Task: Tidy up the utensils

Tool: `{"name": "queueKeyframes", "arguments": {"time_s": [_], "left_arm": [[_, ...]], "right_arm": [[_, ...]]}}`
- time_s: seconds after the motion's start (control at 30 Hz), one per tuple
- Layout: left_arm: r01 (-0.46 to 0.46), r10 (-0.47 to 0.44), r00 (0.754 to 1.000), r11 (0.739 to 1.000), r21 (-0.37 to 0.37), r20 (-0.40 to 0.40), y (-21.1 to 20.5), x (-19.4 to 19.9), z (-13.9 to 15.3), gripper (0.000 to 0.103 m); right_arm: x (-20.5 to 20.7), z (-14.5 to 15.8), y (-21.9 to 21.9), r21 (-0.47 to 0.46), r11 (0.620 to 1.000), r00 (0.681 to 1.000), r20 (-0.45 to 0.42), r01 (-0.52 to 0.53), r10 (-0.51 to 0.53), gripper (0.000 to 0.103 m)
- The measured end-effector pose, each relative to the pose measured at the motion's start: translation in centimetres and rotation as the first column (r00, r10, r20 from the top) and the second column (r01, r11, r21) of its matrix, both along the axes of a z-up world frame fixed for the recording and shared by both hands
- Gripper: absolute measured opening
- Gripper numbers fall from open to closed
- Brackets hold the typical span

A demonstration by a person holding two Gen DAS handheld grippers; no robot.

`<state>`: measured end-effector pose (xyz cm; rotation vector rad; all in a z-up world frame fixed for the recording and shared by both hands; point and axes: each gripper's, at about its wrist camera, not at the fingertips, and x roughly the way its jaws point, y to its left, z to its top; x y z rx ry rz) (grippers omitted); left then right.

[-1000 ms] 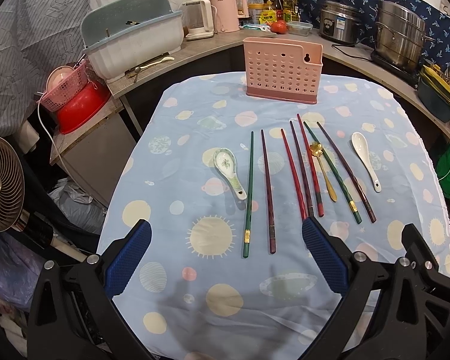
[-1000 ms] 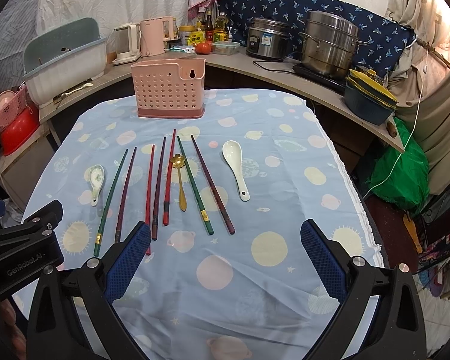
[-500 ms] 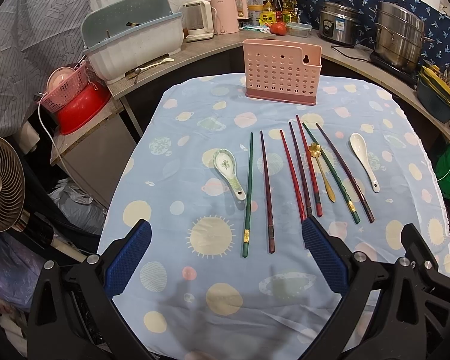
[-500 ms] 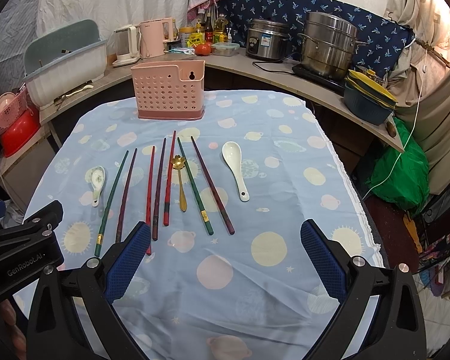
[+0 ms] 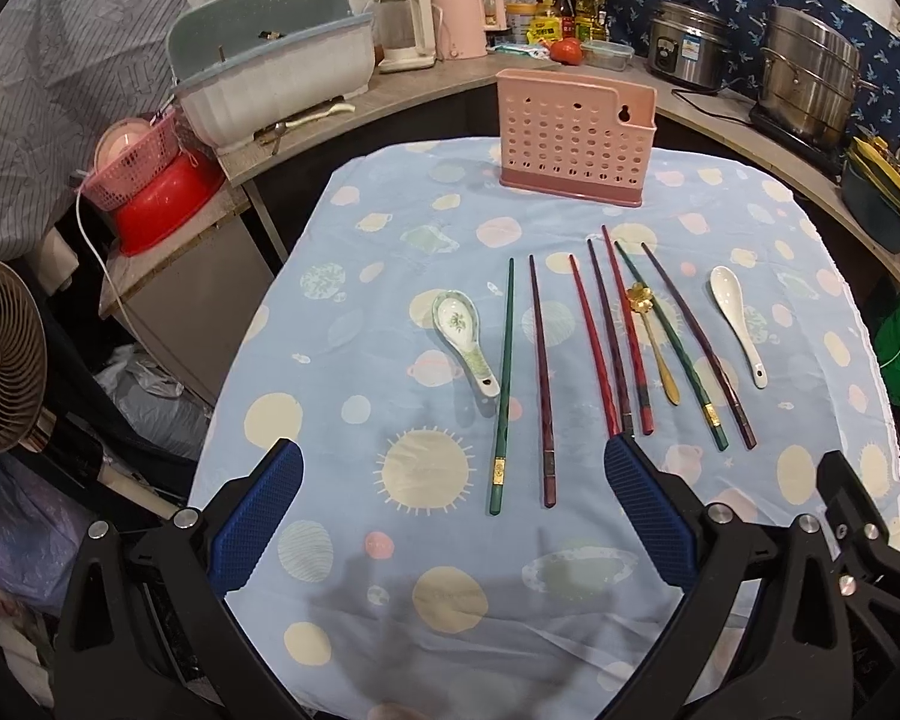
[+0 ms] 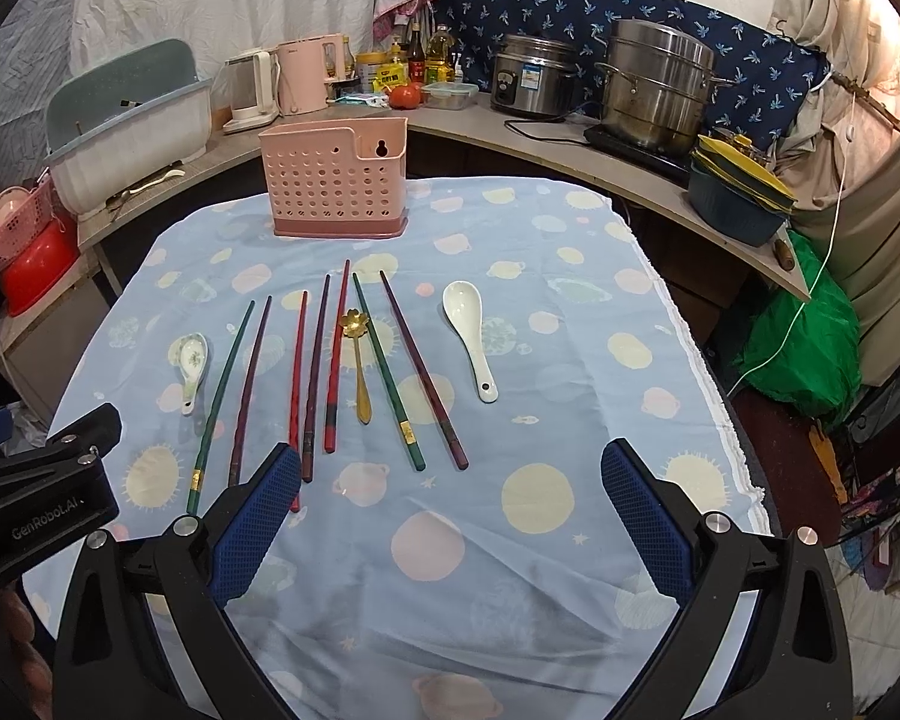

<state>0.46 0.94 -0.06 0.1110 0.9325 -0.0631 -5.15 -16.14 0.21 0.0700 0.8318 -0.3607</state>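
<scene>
Chopsticks [image 5: 539, 384] look light, stiff, slick: pinch mid-shaft. Ceramic spoons [image 6: 470, 336] are fragile. Left claw [image 5: 450, 510] and right claw [image 6: 450, 510] gape, empty.

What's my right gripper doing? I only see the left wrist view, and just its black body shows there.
Observer: The right gripper is open and holds nothing.
Operator: What is it aimed at?
Observer: Bare blue patterned tablecloth fills its gap. The plain white ceramic spoon lies farther ahead, untouched.
Operator: Anything close to its fingers?
Observer: Its left fingertip appears right beside the near end of the long red chopstick.
</scene>
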Motion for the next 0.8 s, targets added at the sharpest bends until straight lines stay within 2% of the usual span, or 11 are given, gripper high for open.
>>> {"name": "queueKeyframes", "arguments": {"time_s": [0.23, 0.47, 0.8], "left_arm": [[-0.064, 0.064, 0.997, 0.998, -0.002, -0.050, 2.2, 2.6, -2.6, 0.096], [-0.089, 0.086, 0.992, 0.995, -0.034, -0.088, 3.3, 4.9, -4.9, 0.096], [-0.047, 0.043, 0.994, 0.998, -0.029, -0.102, 1.0, 8.2, -7.0, 0.096]], "right_arm": [[1.5, -1.9, -1.8, 0.021, 0.999, 0.998, -0.045, 0.036, -0.035, 0.096], [3.0, -4.1, -2.9, 0.036, 0.998, 0.996, -0.081, 0.042, -0.039, 0.096], [5.1, -5.8, -3.7, 0.044, 0.998, 0.993, -0.107, 0.048, -0.043, 0.096]]}}
